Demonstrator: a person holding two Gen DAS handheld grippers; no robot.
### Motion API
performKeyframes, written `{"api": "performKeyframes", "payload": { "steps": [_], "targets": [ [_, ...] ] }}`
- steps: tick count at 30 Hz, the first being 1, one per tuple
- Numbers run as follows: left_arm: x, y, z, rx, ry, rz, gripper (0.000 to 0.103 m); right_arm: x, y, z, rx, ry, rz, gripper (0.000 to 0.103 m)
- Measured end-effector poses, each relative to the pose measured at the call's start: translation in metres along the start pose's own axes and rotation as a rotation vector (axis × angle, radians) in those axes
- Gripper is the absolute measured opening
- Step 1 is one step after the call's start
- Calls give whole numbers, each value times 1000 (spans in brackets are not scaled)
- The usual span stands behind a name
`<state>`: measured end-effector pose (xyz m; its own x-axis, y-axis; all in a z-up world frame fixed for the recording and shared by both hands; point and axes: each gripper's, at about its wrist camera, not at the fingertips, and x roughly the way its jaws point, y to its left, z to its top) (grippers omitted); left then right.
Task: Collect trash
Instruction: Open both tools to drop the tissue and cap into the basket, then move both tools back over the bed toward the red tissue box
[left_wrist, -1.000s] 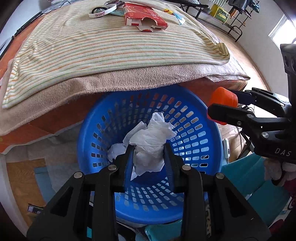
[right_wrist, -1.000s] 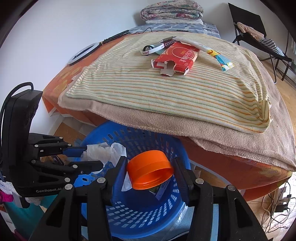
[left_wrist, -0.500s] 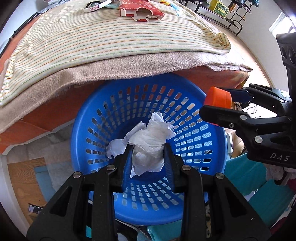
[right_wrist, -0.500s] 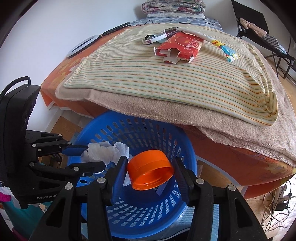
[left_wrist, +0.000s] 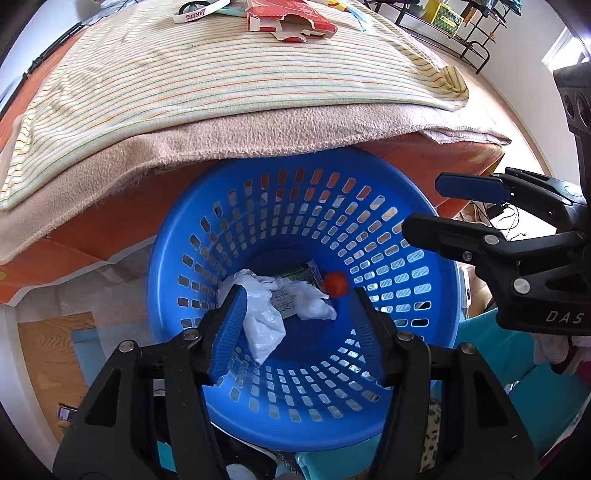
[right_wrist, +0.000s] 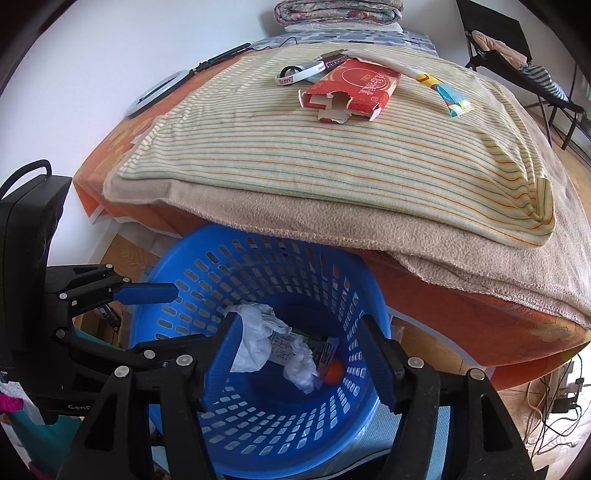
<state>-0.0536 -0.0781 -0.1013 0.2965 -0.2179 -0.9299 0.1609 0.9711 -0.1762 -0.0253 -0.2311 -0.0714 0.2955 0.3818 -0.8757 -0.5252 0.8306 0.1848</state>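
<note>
Comparing with half a second back: both grippers' fingers now spread and empty, crumpled tissue (left_wrist: 264, 321) and orange cap (left_wrist: 336, 284) dropped into blue basket (left_wrist: 436, 280) at frame centre; red carton (right_wrist: 352, 90) on bed next.

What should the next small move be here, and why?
Probably lift the right gripper out of the basket toward the torn red box on the bed. Both grippers are open and empty, the left gripper too; the tissue and the orange cap lie in the basket, while the box and other litter remain on the striped blanket.
</note>
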Motion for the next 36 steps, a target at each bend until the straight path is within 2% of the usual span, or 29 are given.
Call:
{"api": "performKeyframes", "payload": {
  "steps": [13, 17, 26, 36],
  "targets": [
    [5, -1, 1, 4, 11, 11, 61, -5, -7, 1, 39, -14, -4, 85],
    [5, -1, 1, 5, 6, 13, 69, -5, -7, 3, 48, -10, -4, 87],
    [4, -3, 4, 5, 3, 12, 69, -13, -17, 12, 100, -45, 13, 87],
    [-15, -6, 23, -12, -37, -29, 69, -29, -34, 31, 160, -98, 14, 87]
  ]
}}
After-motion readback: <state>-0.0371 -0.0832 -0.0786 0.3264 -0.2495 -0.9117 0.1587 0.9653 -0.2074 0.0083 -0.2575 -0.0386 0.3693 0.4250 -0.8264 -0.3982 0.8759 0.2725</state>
